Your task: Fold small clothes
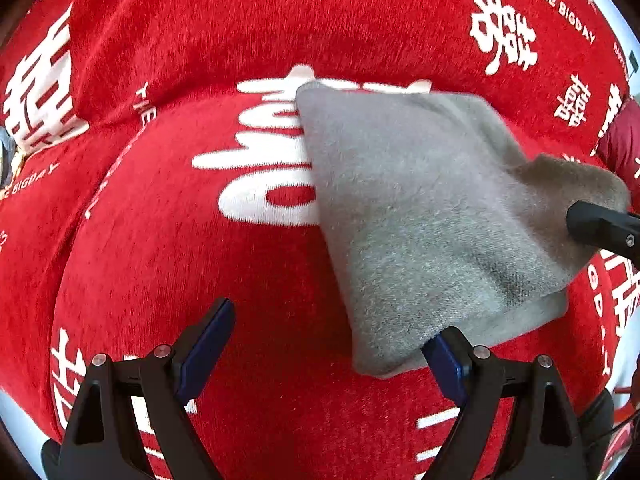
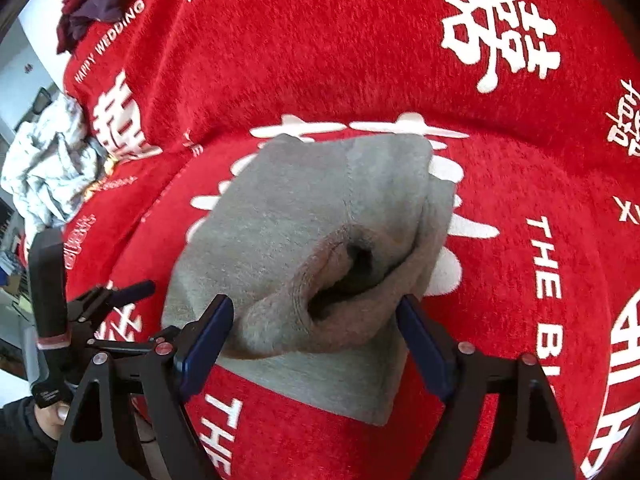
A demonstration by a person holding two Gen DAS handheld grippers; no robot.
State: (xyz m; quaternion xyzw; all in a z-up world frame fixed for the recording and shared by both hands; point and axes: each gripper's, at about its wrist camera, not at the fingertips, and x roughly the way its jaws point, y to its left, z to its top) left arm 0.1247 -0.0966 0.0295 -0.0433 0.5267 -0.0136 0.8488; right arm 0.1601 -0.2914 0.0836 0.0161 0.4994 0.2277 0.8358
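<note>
A small grey garment (image 1: pixel 424 216) lies folded on a red blanket (image 1: pixel 200 280) with white lettering. My left gripper (image 1: pixel 330 328) is open just above the blanket, and its right finger (image 1: pixel 444 360) is at the garment's near corner; nothing is between its pads. In the right wrist view the grey garment (image 2: pixel 304 216) has a raised, rolled fold with a dark opening. My right gripper (image 2: pixel 314 300) straddles that fold with its jaws wide, a blue pad at each side of it. One right finger (image 1: pixel 600 232) shows at the garment's lifted right edge.
A crumpled pale pile of clothes (image 2: pixel 48 168) lies at the blanket's left edge, with dark purple clothes (image 2: pixel 92 0) further back. A dark red garment (image 1: pixel 620 140) sits at the right. A person's hand (image 2: pixel 48 412) holds the left gripper's handle (image 2: pixel 48 280).
</note>
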